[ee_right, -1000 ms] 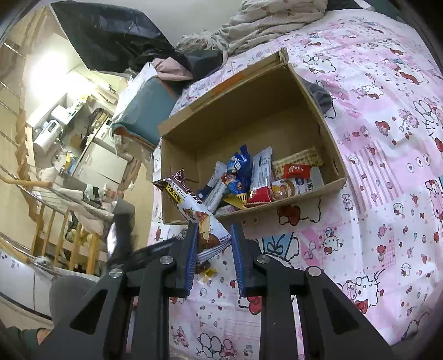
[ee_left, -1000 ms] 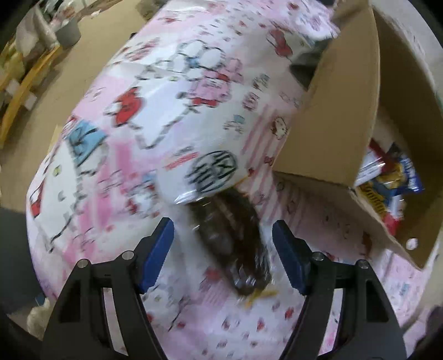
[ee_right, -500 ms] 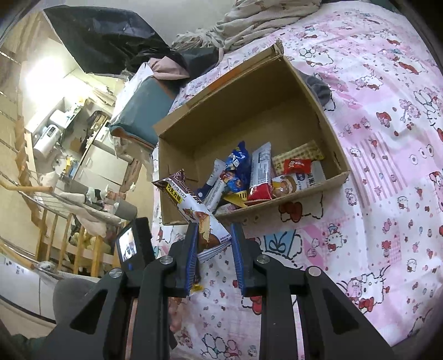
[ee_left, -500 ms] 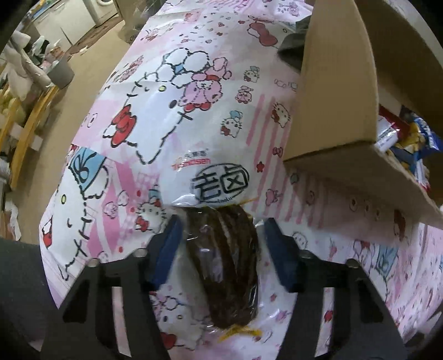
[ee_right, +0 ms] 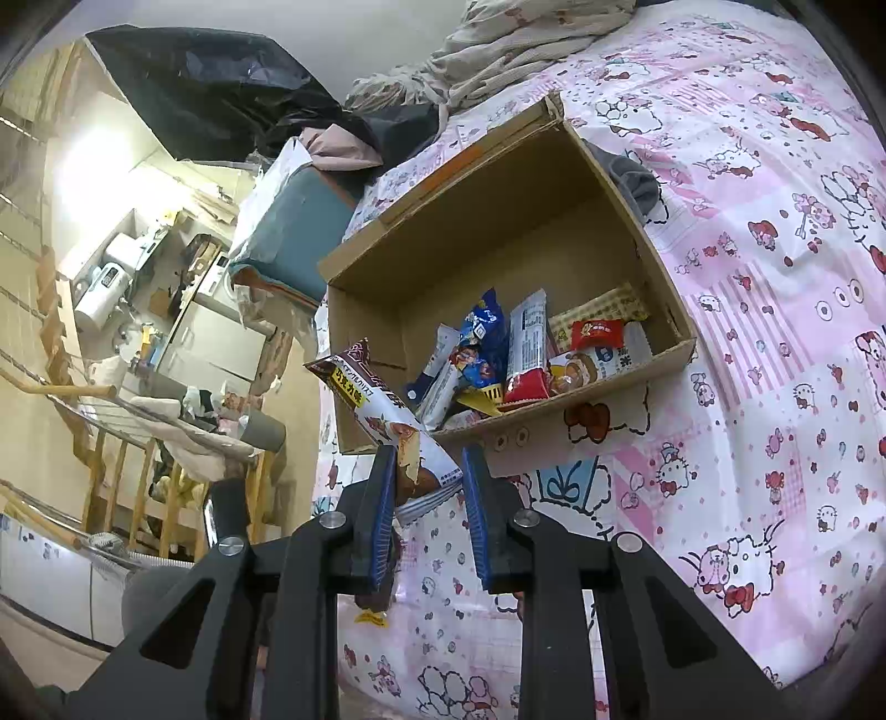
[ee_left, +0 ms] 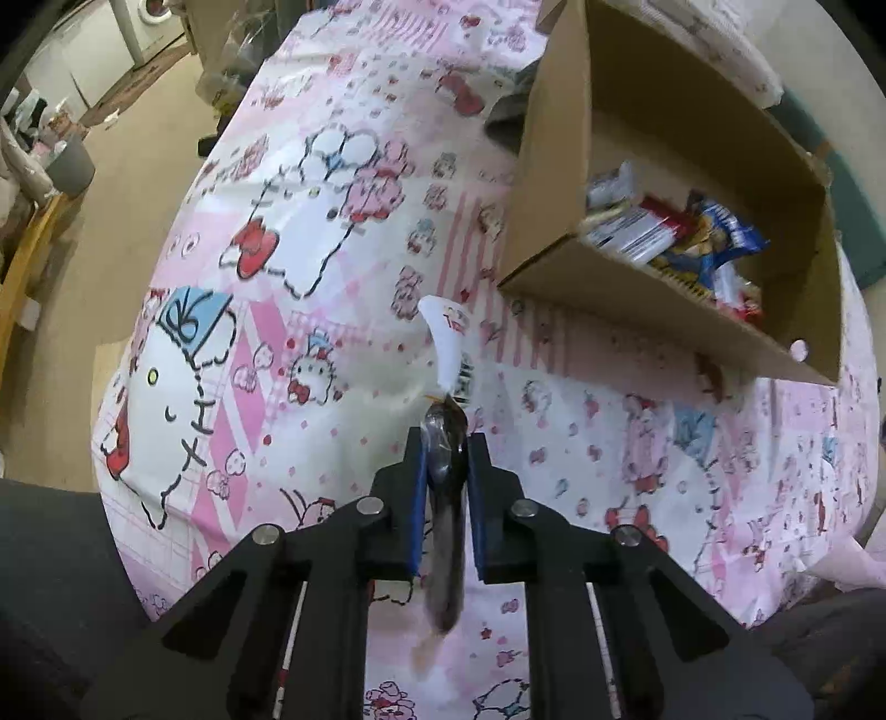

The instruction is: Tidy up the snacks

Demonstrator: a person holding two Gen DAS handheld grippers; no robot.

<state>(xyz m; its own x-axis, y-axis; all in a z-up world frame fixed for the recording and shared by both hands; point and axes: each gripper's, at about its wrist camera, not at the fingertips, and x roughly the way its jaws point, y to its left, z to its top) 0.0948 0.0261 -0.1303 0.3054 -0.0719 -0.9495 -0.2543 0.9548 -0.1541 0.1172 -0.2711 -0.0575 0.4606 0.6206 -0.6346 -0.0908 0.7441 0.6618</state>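
My left gripper [ee_left: 447, 459] is shut on a clear packet of dark brown snack [ee_left: 446, 443] with a white top flap, lifted off the pink bedspread [ee_left: 310, 266]. My right gripper [ee_right: 429, 471] is shut on a brown and white chocolate snack bar [ee_right: 382, 407], held in front of the near left corner of an open cardboard box [ee_right: 501, 232]. The box also shows in the left wrist view [ee_left: 559, 138], up and right of the packet. Several wrapped snacks [ee_right: 518, 349] lie inside it along the near wall.
The box sits on a bed with a pink cartoon-print cover [ee_right: 764, 310]. Crumpled bedding [ee_right: 515, 50] and dark clothes [ee_right: 221, 94] lie beyond the box. The bed's left edge drops to a beige floor [ee_left: 111, 183]. A wooden rack [ee_right: 122, 471] stands beside the bed.
My left gripper closed on the dark snack packet and lifted it off the bedspread, turning it edge-on. My right gripper kept its hold on the chocolate bar and barely moved.
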